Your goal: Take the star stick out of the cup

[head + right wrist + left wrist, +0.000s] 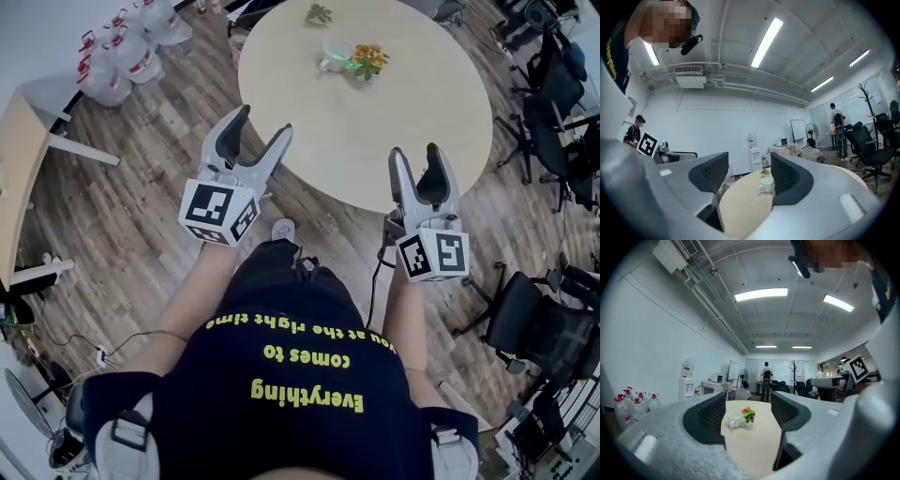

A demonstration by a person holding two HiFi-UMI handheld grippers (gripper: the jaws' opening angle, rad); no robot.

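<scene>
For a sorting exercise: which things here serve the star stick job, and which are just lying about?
Job: white handled cup; orange-green cluster beside it, likely holding the stick; round beige table; open left claw; open right claw.
Lying about: green sprig; plastic water bottles; black office chairs.

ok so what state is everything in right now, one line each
left claw: open, empty, well short of the cup
right claw: open, empty, well short of the cup
cup: upright on the table, untouched, a green glow at its top
orange and green bunch: standing beside the cup
table: holding the cup on its far side
water bottles: upright on the floor
</scene>
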